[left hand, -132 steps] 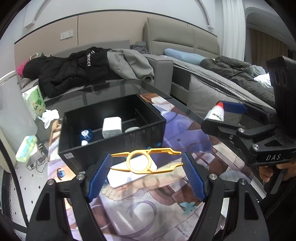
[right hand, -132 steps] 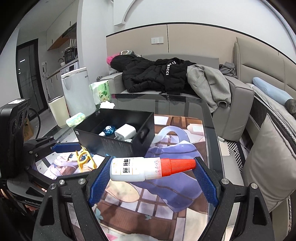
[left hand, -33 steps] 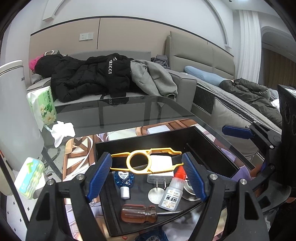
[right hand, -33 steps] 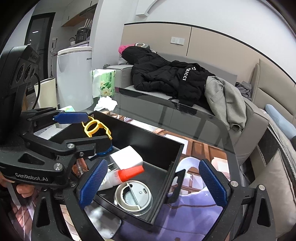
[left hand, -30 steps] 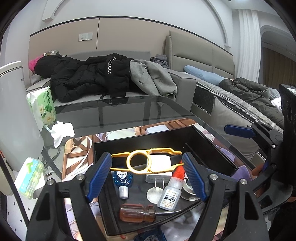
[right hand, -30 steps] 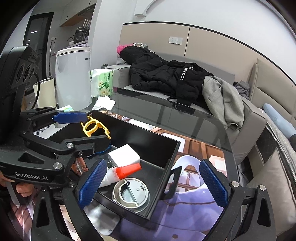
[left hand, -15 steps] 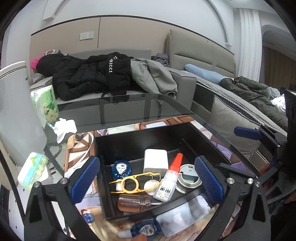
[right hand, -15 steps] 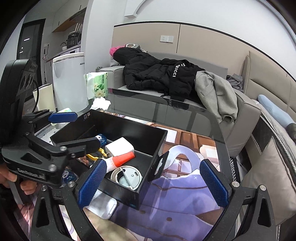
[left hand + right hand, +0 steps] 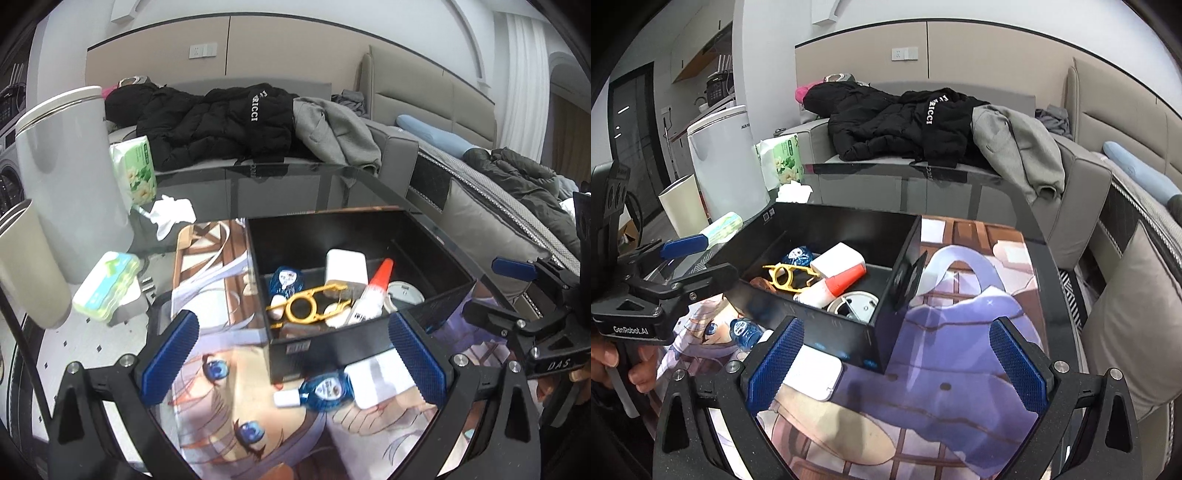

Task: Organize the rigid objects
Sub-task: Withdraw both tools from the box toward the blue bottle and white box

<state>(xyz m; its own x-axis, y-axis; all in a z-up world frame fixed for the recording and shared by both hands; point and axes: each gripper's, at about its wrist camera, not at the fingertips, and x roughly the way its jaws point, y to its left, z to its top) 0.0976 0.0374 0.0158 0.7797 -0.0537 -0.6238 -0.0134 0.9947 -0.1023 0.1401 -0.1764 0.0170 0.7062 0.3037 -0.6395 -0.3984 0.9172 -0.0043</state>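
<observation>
**Claws wide, both empty, above the box**

My left claw [image 9: 291,358] gapes with nothing between its pads; my right claw [image 9: 897,362] likewise. Both tilt downward over the worktop [image 9: 221,369]. The box [image 9: 354,343] holds the yellow clip [image 9: 306,306] and glue [image 9: 373,291]. Outside, beside its near wall, lie a blue bottle [image 9: 321,387] and a white case [image 9: 812,373]: probably light, stiff, slick; I would grip the bottle across its body.

My left black hand-held gripper with blue ribbed pads [image 9: 291,356] tilts downward, its jaws spread as wide as they go, nothing between them. My right black hand-held gripper with the same blue pads [image 9: 895,360] tilts down likewise, jaws wide apart and empty. My left hand [image 9: 618,363] wraps the grip handle; fingertips of my right hand [image 9: 578,376] show at its handle.
</observation>
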